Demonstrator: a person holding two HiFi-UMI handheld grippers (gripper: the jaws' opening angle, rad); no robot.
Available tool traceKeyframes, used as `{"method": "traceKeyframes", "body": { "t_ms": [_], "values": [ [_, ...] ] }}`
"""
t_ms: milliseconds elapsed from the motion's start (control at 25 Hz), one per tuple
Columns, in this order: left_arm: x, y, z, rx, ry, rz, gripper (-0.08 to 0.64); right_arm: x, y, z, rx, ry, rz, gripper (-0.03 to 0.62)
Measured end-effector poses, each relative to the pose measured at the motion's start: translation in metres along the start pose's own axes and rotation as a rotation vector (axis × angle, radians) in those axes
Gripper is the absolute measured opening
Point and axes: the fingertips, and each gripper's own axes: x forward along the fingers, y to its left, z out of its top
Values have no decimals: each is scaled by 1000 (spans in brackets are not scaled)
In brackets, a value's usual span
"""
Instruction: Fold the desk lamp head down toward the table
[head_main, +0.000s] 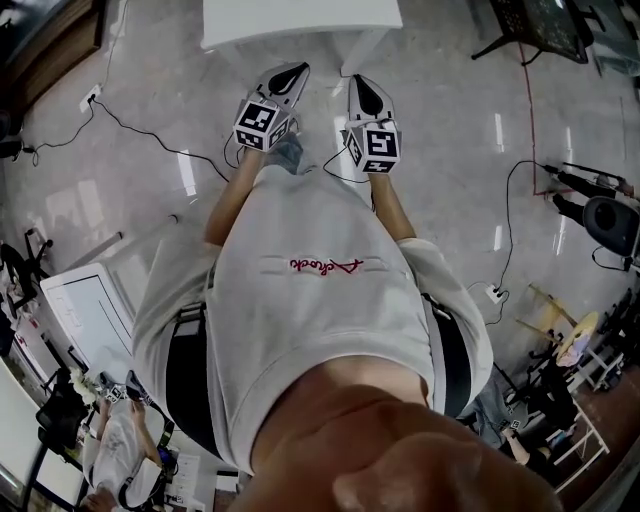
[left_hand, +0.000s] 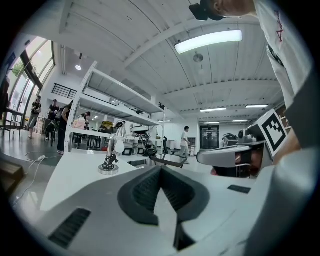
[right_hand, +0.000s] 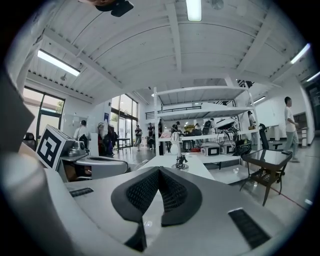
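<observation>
The desk lamp (left_hand: 113, 152) stands upright on a white table (left_hand: 75, 175), with a round metal base and a pale bulb head near its top. In the right gripper view the desk lamp (right_hand: 178, 150) looks small and far ahead on the white table (right_hand: 192, 167). In the head view only the white table's near edge (head_main: 300, 30) shows; the lamp is out of sight. My left gripper (left_hand: 160, 169) and right gripper (right_hand: 159, 170) are both shut and hold nothing. Side by side in front of the person's body, the left gripper (head_main: 293, 72) and right gripper (head_main: 361, 85) are short of the table.
Black cables (head_main: 150, 135) run across the glossy floor near the table. A dark chair (right_hand: 262, 170) stands to the right of the table. Behind it are white shelves (right_hand: 200, 117) with equipment. Several people stand in the background.
</observation>
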Motion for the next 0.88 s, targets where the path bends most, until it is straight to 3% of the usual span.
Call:
{"method": "traceKeyframes", "body": {
  "t_ms": [880],
  "values": [
    [-17, -19, 3, 19, -21, -13, 26, -20, 17, 5, -29, -25, 7, 18]
  ]
}}
